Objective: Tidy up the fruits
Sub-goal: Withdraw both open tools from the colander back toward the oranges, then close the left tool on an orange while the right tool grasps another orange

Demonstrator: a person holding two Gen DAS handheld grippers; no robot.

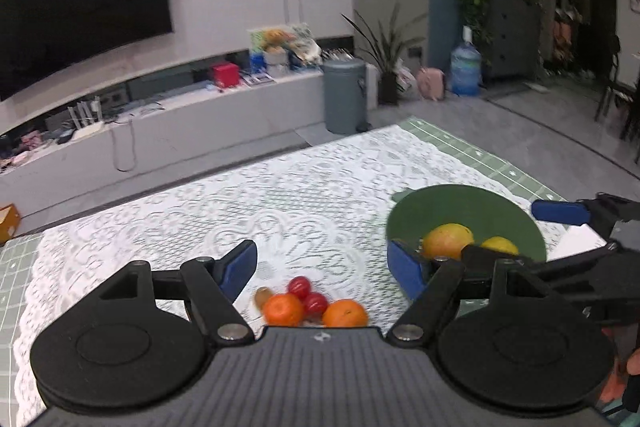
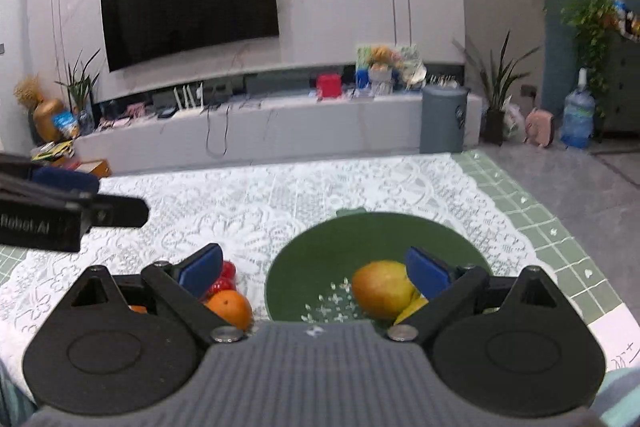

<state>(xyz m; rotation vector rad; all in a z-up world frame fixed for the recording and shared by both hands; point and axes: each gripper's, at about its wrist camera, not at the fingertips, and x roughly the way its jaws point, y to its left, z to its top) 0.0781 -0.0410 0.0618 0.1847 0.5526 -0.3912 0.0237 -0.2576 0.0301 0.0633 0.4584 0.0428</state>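
The left gripper (image 1: 322,267) hangs with its jaws spread wide and nothing between them — just beyond it, left of the green bowl (image 1: 448,203), two oranges (image 1: 283,309), two red fruits (image 1: 300,286) and a small brown one sit clustered on the lace cloth (image 1: 280,203). The right gripper (image 2: 314,273) is likewise released over the bowl, which holds a mango (image 2: 382,287) and a yellow fruit (image 2: 412,309) touching it.

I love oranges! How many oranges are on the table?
2: one orange left of the red fruits, another orange right of them, both outside the green bowl. More may be hidden.
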